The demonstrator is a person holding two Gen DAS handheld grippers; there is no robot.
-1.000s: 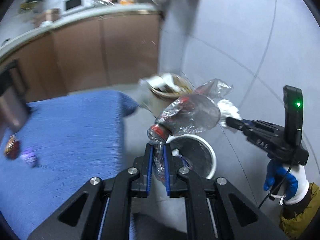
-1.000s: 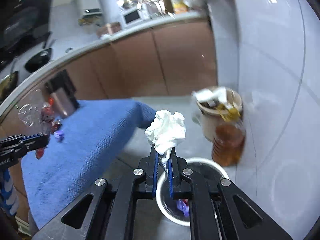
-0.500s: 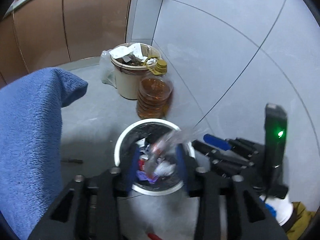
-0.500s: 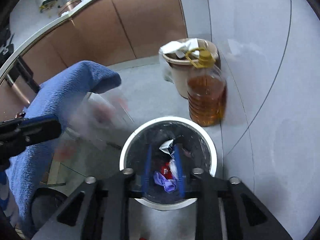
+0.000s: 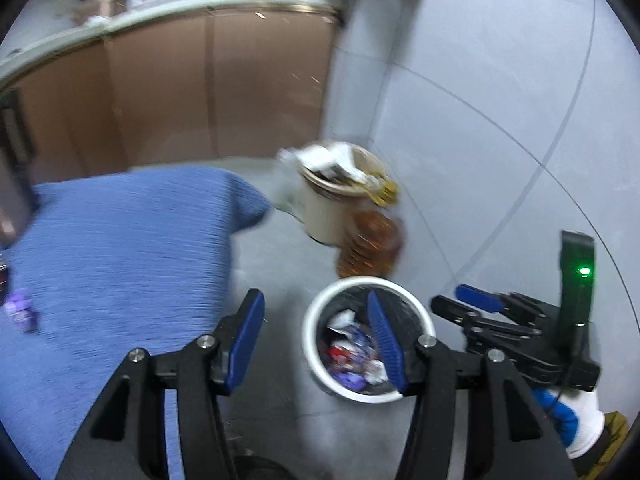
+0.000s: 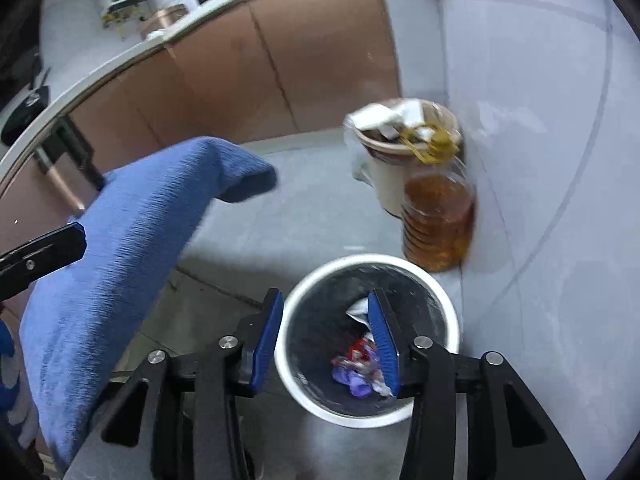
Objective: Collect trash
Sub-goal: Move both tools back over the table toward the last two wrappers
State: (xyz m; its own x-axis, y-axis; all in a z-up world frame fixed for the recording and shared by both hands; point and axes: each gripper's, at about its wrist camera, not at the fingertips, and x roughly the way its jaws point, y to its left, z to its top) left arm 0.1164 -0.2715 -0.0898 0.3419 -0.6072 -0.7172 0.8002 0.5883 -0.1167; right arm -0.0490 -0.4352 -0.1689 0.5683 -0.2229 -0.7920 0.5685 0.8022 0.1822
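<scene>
The left hand-held gripper (image 5: 316, 336) hangs with its jaws spread and nothing between the blue pads; the jaws have just been opening. Its right pad overlaps the white-rimmed bin (image 5: 310, 336) on the grey floor (image 5: 280, 256), the left pad standing over the edge of the blue cloth (image 5: 120, 248). The right hand-held gripper (image 6: 326, 336) likewise stands spread and empty, its jaws having just been opening, directly above the same bin (image 6: 450, 308). The trash (image 6: 360, 368), crumpled wrappers in white, red and purple, lies at the bottom of the bin, below and between the right gripper's pads, untouched by either tool. A small purple wrapper (image 5: 20, 312) lies on the cloth at far left, well apart from both grippers. Behind the bin stand an amber oil bottle (image 6: 438, 224) and a full beige bucket (image 6: 384, 184), against the wall.
</scene>
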